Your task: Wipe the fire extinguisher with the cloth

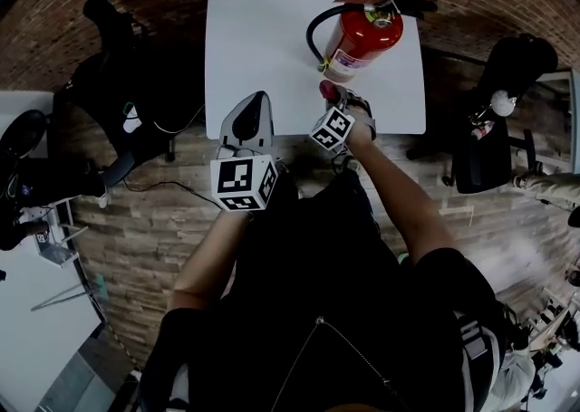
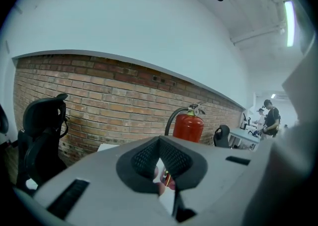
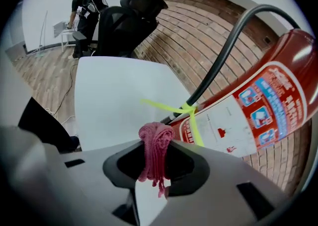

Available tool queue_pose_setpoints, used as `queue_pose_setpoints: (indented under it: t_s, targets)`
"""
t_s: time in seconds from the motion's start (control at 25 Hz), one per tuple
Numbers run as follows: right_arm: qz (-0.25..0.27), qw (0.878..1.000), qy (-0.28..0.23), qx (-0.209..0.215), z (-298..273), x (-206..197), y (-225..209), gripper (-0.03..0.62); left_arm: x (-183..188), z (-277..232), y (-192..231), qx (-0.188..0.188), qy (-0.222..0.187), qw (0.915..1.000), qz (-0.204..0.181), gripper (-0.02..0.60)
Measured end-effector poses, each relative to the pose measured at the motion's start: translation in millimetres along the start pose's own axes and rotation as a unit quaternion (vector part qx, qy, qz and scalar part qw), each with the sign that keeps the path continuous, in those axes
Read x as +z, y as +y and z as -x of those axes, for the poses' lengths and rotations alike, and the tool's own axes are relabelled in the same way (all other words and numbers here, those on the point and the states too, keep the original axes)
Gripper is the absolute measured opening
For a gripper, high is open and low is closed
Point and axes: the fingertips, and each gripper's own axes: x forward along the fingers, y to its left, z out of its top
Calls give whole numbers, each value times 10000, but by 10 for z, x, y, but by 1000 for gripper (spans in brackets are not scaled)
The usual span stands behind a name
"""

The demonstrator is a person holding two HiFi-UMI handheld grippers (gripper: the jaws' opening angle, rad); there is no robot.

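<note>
Sweeping the pink knitted cloth (image 3: 155, 139), clamped in the right gripper (image 3: 157, 151), down the red metal fire extinguisher (image 3: 258, 111) is advised; the left gripper (image 2: 160, 144) is closed, empty

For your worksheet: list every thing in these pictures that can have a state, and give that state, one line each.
fire extinguisher: upright on the white table, not being touched.
hose: held to the extinguisher by a yellow tie.
cloth: pink, bunched, clamped in the right gripper.
right gripper: shut on the cloth, near the extinguisher's base.
left gripper: jaws close together, nothing between them.
</note>
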Motion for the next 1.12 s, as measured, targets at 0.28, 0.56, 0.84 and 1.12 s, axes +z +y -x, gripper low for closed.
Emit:
queue_pose_setpoints:
  t_s: [0.28, 0.56, 0.84, 1.12]
  targets:
    - [-10, 9993, 364, -11, -446, -157, 144, 118, -171, 101, 222, -100, 178, 9998, 4, 10]
    - [227, 9981, 552, -152, -742, -143, 167, 118, -346, 232, 449, -29, 322, 9995, 53, 10]
    - [410, 9956, 810, -228, -907, -100, 168, 118, -364, 370, 658, 85, 345, 9993, 81, 10]
    - [242, 9949, 928, -297, -854, -79, 88, 118, -341, 418, 770, 88, 321, 9994, 47, 9]
